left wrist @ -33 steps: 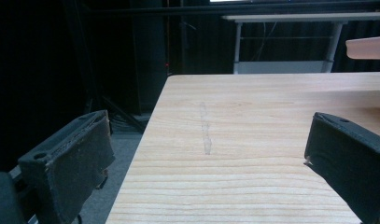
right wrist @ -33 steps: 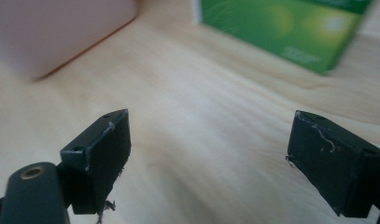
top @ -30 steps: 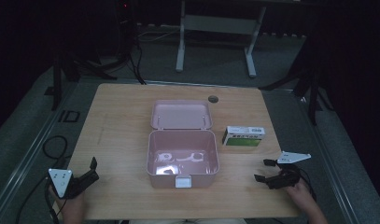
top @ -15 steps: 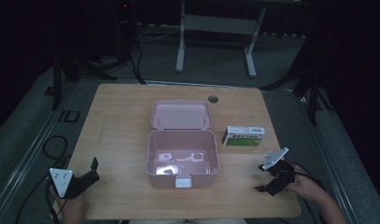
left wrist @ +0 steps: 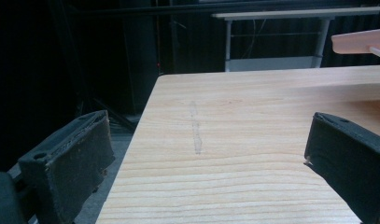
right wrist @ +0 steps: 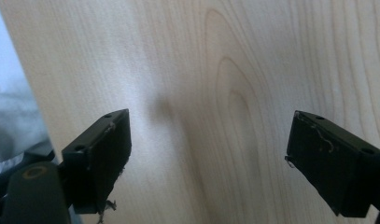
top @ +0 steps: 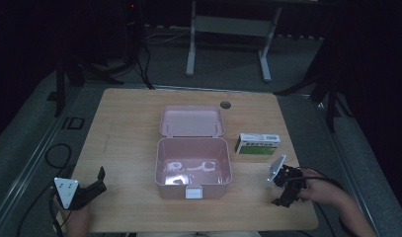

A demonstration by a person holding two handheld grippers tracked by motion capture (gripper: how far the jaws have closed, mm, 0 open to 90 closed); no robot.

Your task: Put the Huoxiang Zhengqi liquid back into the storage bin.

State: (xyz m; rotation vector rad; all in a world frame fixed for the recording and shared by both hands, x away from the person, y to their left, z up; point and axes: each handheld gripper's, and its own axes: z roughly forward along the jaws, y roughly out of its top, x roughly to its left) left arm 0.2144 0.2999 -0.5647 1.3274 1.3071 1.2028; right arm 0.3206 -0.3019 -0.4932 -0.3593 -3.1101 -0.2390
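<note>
Open pink box point(top: 193, 168) mid-bench point(top: 129, 128), contents glare-blurred, carton point(top: 258, 144) print unreadable, left gripper point(top: 97, 180) and right gripper point(top: 282, 197) at near corners, jaws apart.

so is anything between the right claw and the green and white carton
Nothing visible. The right claw is open over bare table, and the green and white carton lies just beyond it, right of the open pink box.

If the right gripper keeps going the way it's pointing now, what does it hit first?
Most likely the bare tabletop. The right gripper points steeply down at the wood with open jaws and nothing between them, though its height above the surface is unclear.
</note>
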